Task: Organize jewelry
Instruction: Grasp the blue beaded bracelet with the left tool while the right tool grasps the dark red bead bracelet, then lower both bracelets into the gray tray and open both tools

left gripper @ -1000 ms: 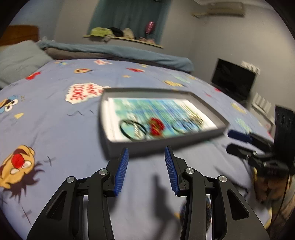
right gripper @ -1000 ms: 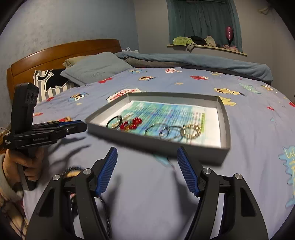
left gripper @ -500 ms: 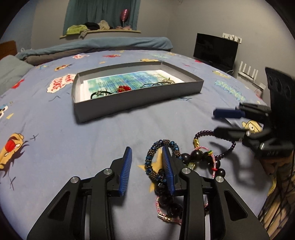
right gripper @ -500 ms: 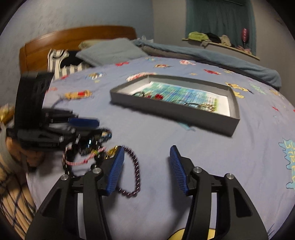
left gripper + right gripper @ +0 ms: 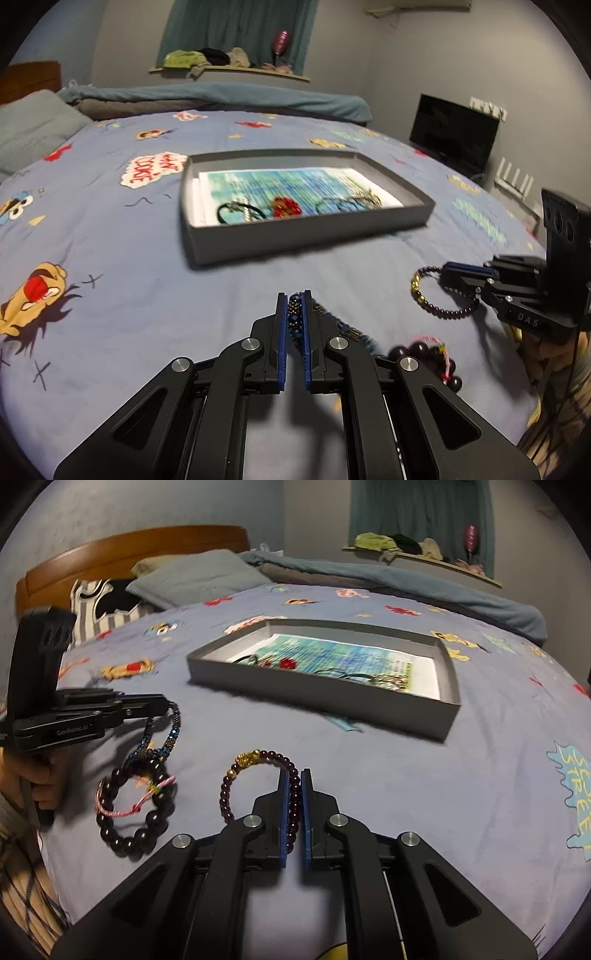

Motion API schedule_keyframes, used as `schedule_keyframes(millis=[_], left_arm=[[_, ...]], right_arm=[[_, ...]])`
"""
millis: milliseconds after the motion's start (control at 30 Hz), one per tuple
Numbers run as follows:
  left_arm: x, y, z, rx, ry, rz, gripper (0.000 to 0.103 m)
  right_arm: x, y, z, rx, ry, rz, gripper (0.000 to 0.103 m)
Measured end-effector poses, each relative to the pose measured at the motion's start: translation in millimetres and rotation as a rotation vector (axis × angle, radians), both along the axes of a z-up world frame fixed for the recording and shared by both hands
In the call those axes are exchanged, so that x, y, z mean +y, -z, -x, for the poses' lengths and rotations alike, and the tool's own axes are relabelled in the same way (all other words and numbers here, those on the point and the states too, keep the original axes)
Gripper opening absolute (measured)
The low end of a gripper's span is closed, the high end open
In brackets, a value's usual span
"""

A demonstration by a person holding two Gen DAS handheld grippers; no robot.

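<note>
The left tongs [image 5: 294,308], marked "GenRobot.AI", pinch the blue beaded bracelet [image 5: 162,738] above the bed [image 5: 129,295]. The right tongs [image 5: 294,786], lettered "DAS", grip the purple bracelet [image 5: 255,771]. The grey tray [image 5: 306,232] lies beyond, near a "COOKIE" print [image 5: 153,170].

My left tool [image 5: 294,300] is matt black plastic with ribbed blue pads and shiny metal pivot screws. It pinches a glinting dark blue faceted-bead bracelet [image 5: 164,734]. My right tool [image 5: 294,775] grips glossy purple beads with gold metal spacers [image 5: 258,771]. The grey shallow cardboard tray [image 5: 295,232] looks matt, and the printed blue cotton bedsheet [image 5: 122,280] soft.
</note>
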State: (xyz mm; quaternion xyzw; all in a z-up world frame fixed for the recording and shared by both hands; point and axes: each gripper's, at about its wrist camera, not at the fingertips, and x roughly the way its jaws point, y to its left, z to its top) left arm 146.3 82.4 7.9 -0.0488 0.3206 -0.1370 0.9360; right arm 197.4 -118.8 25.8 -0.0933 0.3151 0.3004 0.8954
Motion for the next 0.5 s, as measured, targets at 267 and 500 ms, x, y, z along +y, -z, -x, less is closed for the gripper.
schedule_keyframes(millis=[267, 500], left_arm=[[-3.2, -12.0, 1.3, -0.046, 0.0, 0.0, 0.007], [-4.8, -23.5, -3.7, -0.077, 0.002, 0.026, 0.007]], right_arm=[[-2.9, -11.8, -2.5, -0.04, -0.004, -0.039, 0.006], [3.9, -24.5, -5.4, -0.073, -0.012, -0.081, 0.006]])
